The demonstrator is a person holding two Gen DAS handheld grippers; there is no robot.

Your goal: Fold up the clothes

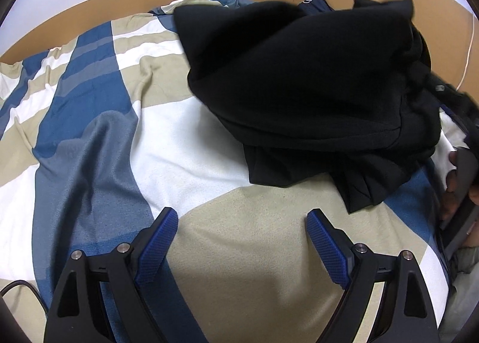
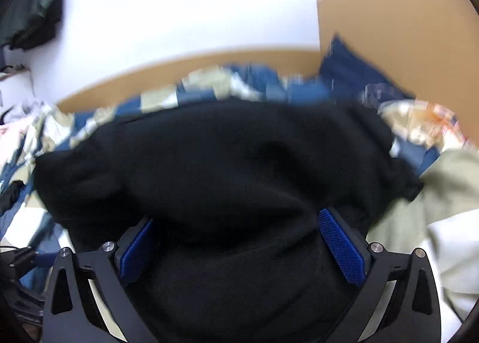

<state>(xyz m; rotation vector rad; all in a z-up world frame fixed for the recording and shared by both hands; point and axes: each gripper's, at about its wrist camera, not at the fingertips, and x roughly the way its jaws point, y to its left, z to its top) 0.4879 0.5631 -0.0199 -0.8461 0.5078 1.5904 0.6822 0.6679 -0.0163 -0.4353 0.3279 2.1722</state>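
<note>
While spread wide over the bedspread (image 1: 239, 253) — left gripper (image 1: 242, 217) jaws empty, right gripper (image 2: 236, 220) jaws wide around black garment (image 2: 224, 163).

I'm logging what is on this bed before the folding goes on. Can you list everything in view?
black garment: one, black, bunched on the bedcover, between the right tool's fingers
bedcover: one, blue, beige and white blocks, spread over the bed
dark blue garment: one, behind the black one
wooden bed frame: one, tan
cable: one, black, lower left
left tool: open, empty, over the bedcover
right tool: wide around the black garment; grip unclear
person's hand: one, right edge
</note>
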